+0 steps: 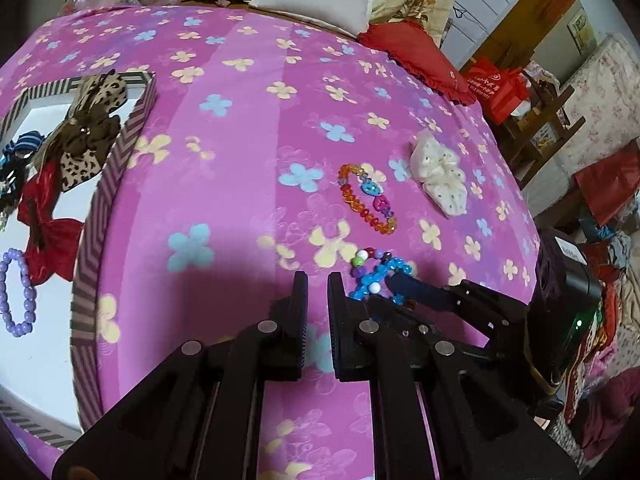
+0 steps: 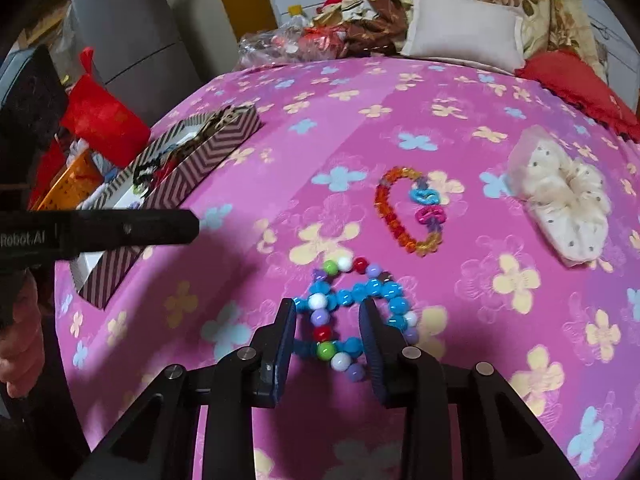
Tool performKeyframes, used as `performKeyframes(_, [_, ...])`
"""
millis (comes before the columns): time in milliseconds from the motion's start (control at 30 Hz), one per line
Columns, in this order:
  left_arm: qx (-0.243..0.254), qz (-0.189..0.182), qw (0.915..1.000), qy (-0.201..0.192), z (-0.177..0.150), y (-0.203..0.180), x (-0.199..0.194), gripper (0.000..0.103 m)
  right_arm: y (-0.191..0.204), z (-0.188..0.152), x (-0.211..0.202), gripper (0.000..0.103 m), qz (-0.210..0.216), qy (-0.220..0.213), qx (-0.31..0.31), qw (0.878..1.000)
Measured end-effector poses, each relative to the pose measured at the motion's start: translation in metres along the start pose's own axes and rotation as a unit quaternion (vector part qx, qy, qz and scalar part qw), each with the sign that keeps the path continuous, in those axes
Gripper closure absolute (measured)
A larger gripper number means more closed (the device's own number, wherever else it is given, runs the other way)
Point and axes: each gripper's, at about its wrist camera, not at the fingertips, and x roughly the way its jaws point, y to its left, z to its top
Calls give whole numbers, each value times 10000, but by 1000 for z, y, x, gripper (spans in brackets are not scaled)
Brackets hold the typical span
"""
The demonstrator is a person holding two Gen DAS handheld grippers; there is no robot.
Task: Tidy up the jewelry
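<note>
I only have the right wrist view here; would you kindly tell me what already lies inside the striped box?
Observer: A purple bead bracelet lies on the white floor of the striped box.
Operator: Thank you. Is anything else in there?
Observer: A red bow and a leopard-print bow lie beside it.
Operator: Is the left gripper carrying anything?
Observer: No, the left gripper is shut, with nothing between its fingers.

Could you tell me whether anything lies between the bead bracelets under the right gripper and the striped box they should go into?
Nothing on the bed does: bare pink bedspread runs from the bead bracelets to the striped box. Only the left gripper hangs above that stretch.
</note>
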Motion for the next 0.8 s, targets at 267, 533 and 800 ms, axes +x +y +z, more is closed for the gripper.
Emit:
performKeyframes(267, [-134,-2,9999,26,-2,7,0,96,2,-2,4,95,-204,69,23,9998])
performKeyframes(533, [174,-91,9993,321,-3,-19,23,83,-46,12,-52,94,-297,-577,941,9935])
performKeyframes(800, [907,-6,9934,703,-7,-60,67,73,-106,7,-77,94,-602,-767,1844,9780])
